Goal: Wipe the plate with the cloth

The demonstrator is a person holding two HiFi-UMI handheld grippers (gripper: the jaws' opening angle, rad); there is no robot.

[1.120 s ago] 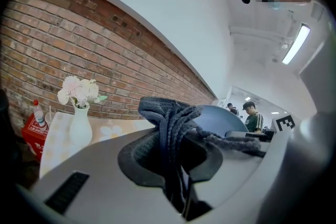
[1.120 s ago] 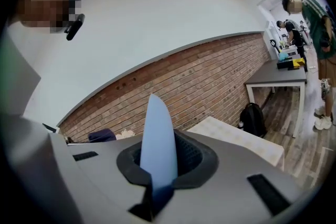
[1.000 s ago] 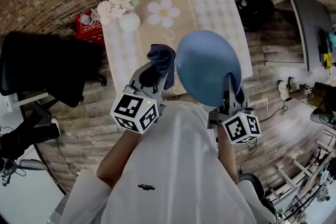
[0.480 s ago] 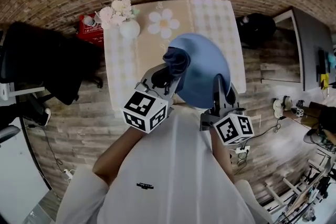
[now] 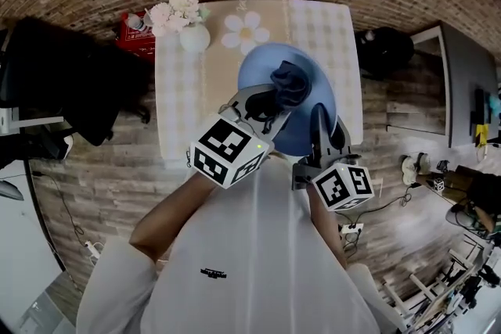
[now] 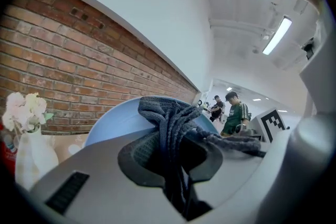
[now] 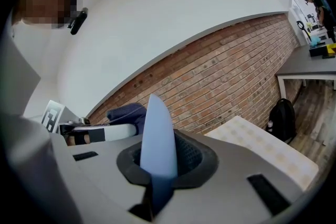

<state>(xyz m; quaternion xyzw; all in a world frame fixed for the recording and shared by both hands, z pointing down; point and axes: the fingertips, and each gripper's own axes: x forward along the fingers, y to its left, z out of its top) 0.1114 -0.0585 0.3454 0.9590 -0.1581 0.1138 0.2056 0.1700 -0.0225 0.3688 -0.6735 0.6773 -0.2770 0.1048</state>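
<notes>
A light blue plate (image 5: 309, 90) is held up above the table, tilted, with my right gripper (image 5: 321, 129) shut on its near rim. In the right gripper view the plate (image 7: 157, 139) shows edge-on between the jaws. My left gripper (image 5: 270, 107) is shut on a dark blue cloth (image 5: 290, 84), whose bunched end lies against the plate's face near its middle. In the left gripper view the cloth (image 6: 173, 128) hangs from the jaws, with the plate (image 6: 113, 120) right behind it. The left gripper (image 7: 97, 132) and the cloth (image 7: 126, 113) also show in the right gripper view.
Below stands a table (image 5: 176, 74) with a checked cloth and a beige runner bearing a white flower print (image 5: 244, 31). A white vase of flowers (image 5: 192, 35) stands at its far left corner. A black chair (image 5: 70, 90) is to the left, a black bag (image 5: 383, 47) to the right.
The left gripper has carried the cloth rightward, from the plate's left edge onto its middle. The plate and right gripper have shifted slightly left and nearer to me.
</notes>
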